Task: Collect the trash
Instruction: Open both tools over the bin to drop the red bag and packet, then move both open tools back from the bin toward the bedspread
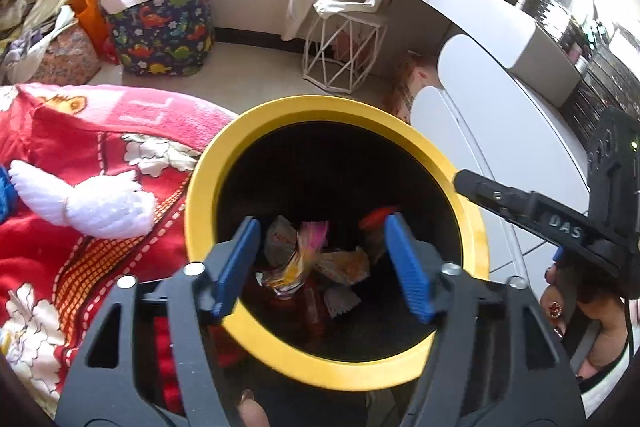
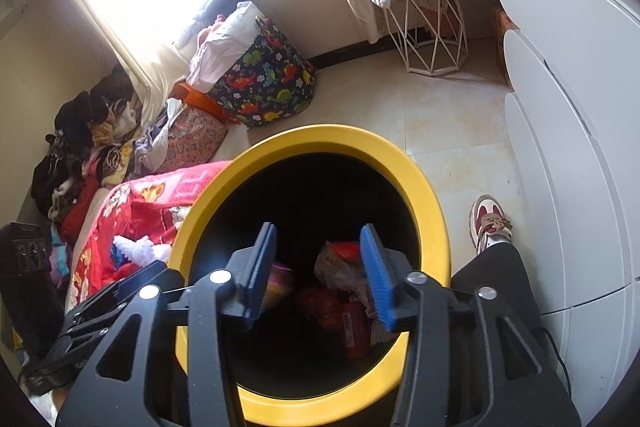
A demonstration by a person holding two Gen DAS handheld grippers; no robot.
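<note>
A yellow-rimmed black trash bin stands on the floor beside the bed; it also shows in the right wrist view. Several crumpled wrappers lie at its bottom, also seen in the right wrist view. My left gripper is open and empty above the bin's mouth. My right gripper is open and empty, also over the bin. The right gripper's body shows at the right of the left wrist view.
A red floral blanket with a white knitted toy lies left of the bin. A dinosaur-print bag, a white wire stool and white cabinets stand around. The person's shoe is right of the bin.
</note>
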